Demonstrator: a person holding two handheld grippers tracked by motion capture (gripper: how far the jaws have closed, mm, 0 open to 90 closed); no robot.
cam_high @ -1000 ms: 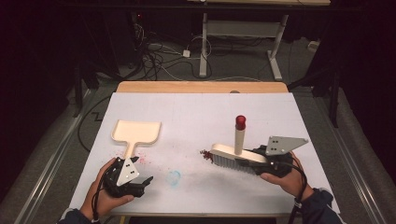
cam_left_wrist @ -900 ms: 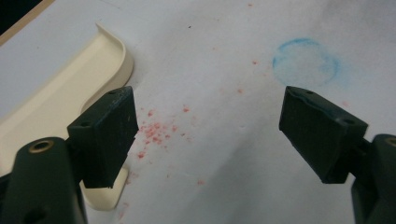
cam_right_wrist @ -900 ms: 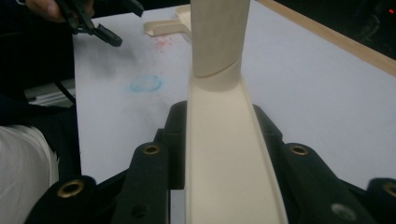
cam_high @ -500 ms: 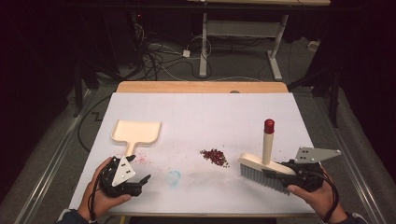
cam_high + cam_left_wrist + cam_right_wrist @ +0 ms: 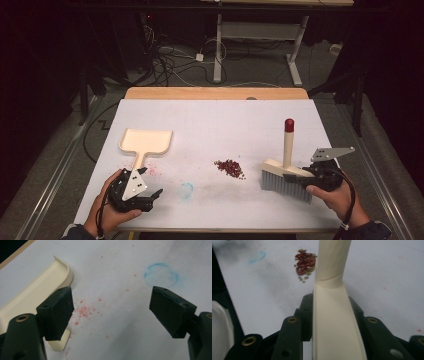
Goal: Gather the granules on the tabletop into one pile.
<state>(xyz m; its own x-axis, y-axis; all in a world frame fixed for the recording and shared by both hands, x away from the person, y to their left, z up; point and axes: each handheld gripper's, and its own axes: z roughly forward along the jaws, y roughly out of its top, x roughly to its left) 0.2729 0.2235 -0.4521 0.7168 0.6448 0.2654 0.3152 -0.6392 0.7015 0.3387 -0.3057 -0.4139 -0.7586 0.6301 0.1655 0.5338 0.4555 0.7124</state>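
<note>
A cream brush [image 5: 283, 176] with a red-tipped upright handle stands on its bristles at the right of the white table top. My right gripper [image 5: 311, 176] is shut on the brush's body [image 5: 332, 325]; its jaws have just eased open a touch, and the brush is still pressed between them. A small pile of red beans [image 5: 229, 168] lies left of the brush, apart from it. A cream dustpan [image 5: 146, 141] lies flat at the left. My left gripper [image 5: 152, 195] stands open near the front edge, with the dustpan handle [image 5: 30, 295] just beside its left pad.
A blue ring mark [image 5: 186, 190] and faint red specks [image 5: 83, 311] stain the white sheet [image 5: 215, 120]. Past the table's wooden far edge [image 5: 215, 93] are cables and a desk frame on the floor. The table's right edge is close to my right hand.
My right gripper has carried the brush to the right, away from the beans, which stay in a small pile. The left gripper has kept still.
</note>
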